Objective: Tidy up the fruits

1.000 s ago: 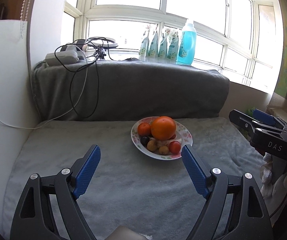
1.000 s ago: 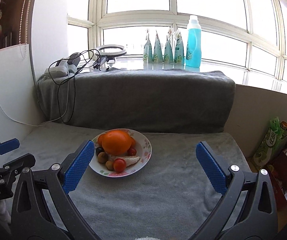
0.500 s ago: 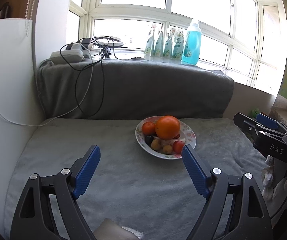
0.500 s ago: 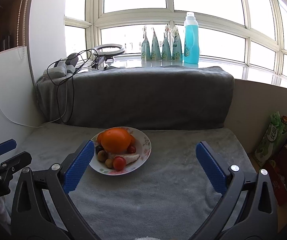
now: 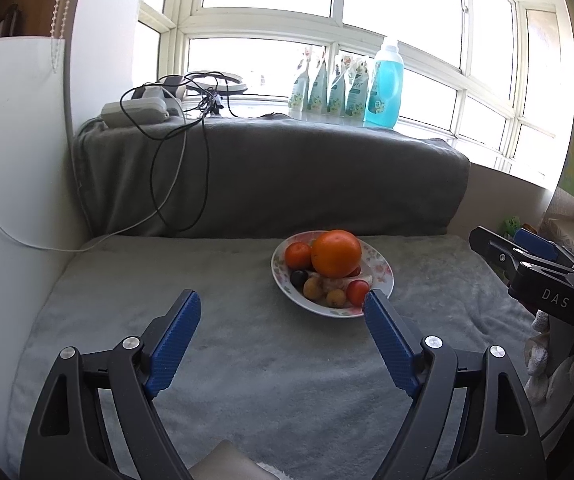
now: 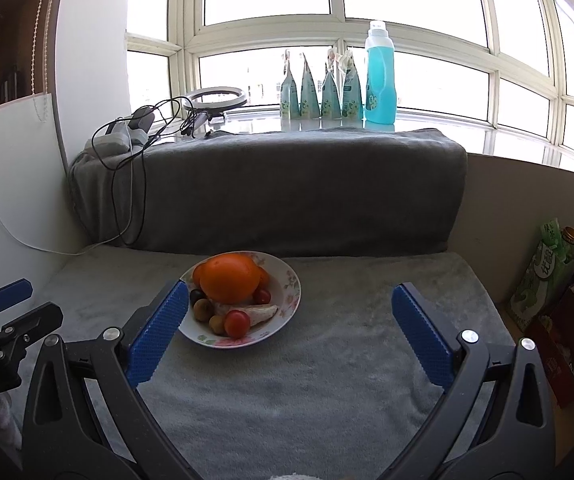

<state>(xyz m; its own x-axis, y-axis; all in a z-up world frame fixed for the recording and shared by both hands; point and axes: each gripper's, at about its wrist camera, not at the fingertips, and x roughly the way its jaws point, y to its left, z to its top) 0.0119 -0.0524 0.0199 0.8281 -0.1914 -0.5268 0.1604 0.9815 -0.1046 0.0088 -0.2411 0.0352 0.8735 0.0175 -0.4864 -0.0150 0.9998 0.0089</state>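
Surface: flat seat-like platform covered by a light grey plush blanket [image 5: 247, 368], nap smooth, few creases
Rear boundary: darker grey blanket-draped bolster [image 5: 287, 176] standing along the far edge
Left boundary: white panel [image 5: 7, 200], touching the blanket edge
Item on surface: one floral-rimmed plate [image 6: 289, 292], resting flat on the blanket near the bolster, loaded with fruit
Also resting: white cable [image 5: 39, 245] trailing onto the far left corner

Ahead of me a blue bottle [image 6: 380, 76] stands on the windowsill beside four pouches [image 6: 321, 92]. A ring light [image 6: 218, 99] and tangled cables [image 5: 175, 128] sit left, above the grey blanket [image 6: 287, 360].
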